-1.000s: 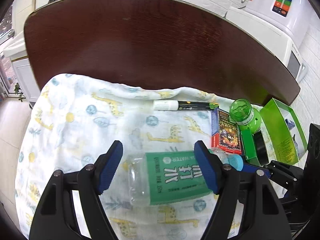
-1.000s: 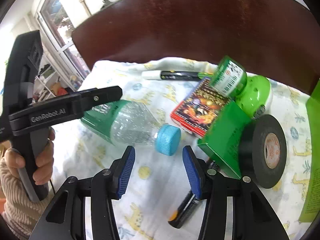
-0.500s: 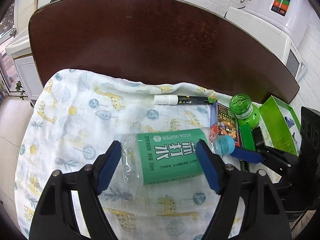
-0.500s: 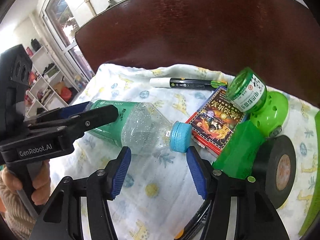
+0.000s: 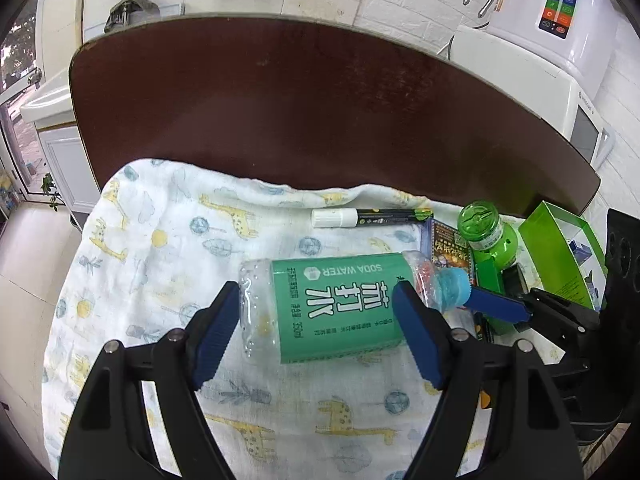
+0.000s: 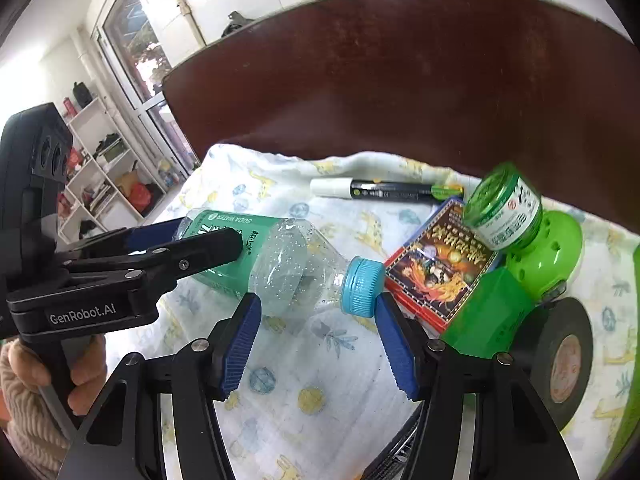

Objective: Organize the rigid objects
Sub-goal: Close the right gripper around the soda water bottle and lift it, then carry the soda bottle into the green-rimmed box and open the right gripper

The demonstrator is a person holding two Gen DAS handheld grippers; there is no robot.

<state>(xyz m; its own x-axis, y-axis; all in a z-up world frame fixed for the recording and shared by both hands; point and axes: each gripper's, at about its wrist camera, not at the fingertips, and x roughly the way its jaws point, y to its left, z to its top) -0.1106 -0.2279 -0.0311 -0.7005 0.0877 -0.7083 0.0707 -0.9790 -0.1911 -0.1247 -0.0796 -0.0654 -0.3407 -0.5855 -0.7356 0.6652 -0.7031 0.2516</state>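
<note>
Could easily roll away or spin sideways: clear plastic soda-water bottle with green label and blue cap [image 5: 340, 304], lying on its side on the giraffe-print white cloth [image 5: 168, 248], round and slick, cap toward the right and close to the clutter. Risk of a nudge carrying the blue cap into the red-and-blue card box [image 6: 438, 268], or toppling the tilted green-lidded jar [image 6: 506, 208] leaning over it, if either pad closes off-centre. Left gripper [image 5: 316, 324] angled down from the near side, straddling the labelled body; jaws wide, pads at or just beside the bottle's sides, contact hard to tell, no firm squeeze evident. Right gripper [image 6: 318, 340] likewise tilted downward, just near of the neck and cap; jaws about half open, having just been opening, nothing pinched between them. Black electrical tape roll [image 6: 560, 364] at near right, black-and-white marker pen [image 6: 384, 190] farther back.
</note>
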